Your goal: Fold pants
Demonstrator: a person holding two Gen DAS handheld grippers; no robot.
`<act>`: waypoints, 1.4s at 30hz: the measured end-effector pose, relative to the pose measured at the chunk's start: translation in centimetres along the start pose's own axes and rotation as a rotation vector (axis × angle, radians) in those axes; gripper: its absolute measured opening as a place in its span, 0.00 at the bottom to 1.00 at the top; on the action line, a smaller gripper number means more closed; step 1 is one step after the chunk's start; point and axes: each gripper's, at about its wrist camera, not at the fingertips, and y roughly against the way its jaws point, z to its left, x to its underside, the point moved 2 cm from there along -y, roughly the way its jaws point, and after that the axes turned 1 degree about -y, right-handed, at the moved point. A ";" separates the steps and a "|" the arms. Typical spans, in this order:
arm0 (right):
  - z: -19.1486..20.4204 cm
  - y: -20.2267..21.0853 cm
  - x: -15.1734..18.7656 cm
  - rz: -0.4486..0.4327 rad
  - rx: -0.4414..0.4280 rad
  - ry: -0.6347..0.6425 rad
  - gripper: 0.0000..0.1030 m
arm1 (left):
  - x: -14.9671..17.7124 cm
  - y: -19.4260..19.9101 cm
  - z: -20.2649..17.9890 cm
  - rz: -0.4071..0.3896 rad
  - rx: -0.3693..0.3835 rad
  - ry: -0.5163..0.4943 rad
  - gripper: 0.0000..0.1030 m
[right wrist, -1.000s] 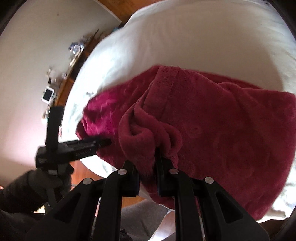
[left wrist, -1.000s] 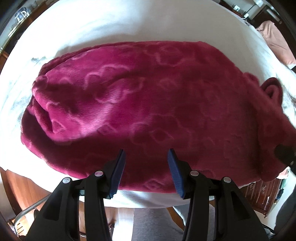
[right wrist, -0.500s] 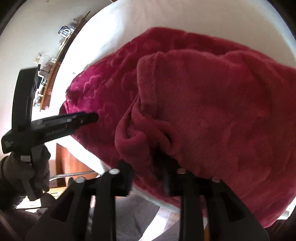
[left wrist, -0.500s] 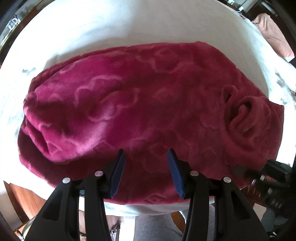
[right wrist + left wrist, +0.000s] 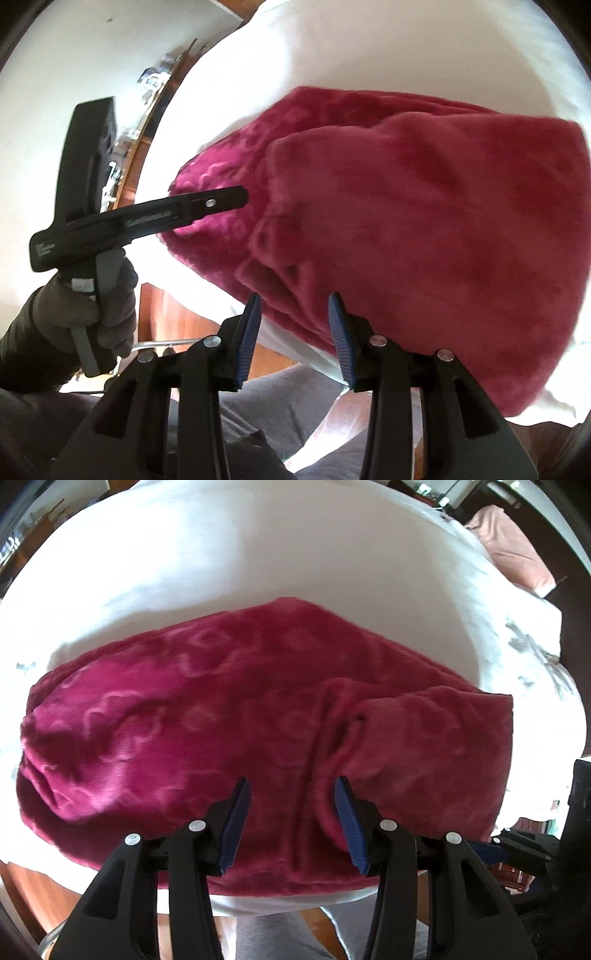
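Both cams sit on the grippers, angled steeply down, pretty close up. Left wrist cam looks across the bed (image 5: pixel 295 554) from its near edge. Right wrist cam faces the near-left corner. Both catch the pants (image 5: pixel 229 716) (image 5: pixel 424 229) + white sheet.

Pants (image 5: pixel 229 716): plush matt fleece w/ embossed pattern. Bed sheet (image 5: pixel 258 554): smooth white cloth. Gripper pads (image 5: pixel 349 819): ribbed blue rubber-like.

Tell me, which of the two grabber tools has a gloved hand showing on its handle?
The left gripper, seen from the right one's camera: a grey-gloved hand grips its handle. No hand shows behind the right gripper.
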 end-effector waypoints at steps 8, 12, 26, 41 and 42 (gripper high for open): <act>-4.8 3.2 1.6 -0.024 0.067 -0.062 0.38 | 4.0 -4.2 -4.0 0.078 0.009 0.025 0.46; -6.0 3.6 2.5 -0.011 0.083 -0.055 0.38 | 5.7 -5.5 -3.2 0.084 -0.036 0.076 0.51; -6.6 4.3 0.6 -0.034 0.095 0.038 0.38 | 9.3 -3.5 -0.6 -0.007 -0.194 0.132 0.75; -8.1 4.0 -5.3 -0.114 0.190 0.028 0.38 | 2.6 -1.8 -5.3 -0.118 -0.085 0.110 0.74; -8.2 3.8 -5.4 -0.112 0.195 0.028 0.38 | 2.2 -2.3 -5.5 -0.116 -0.082 0.119 0.74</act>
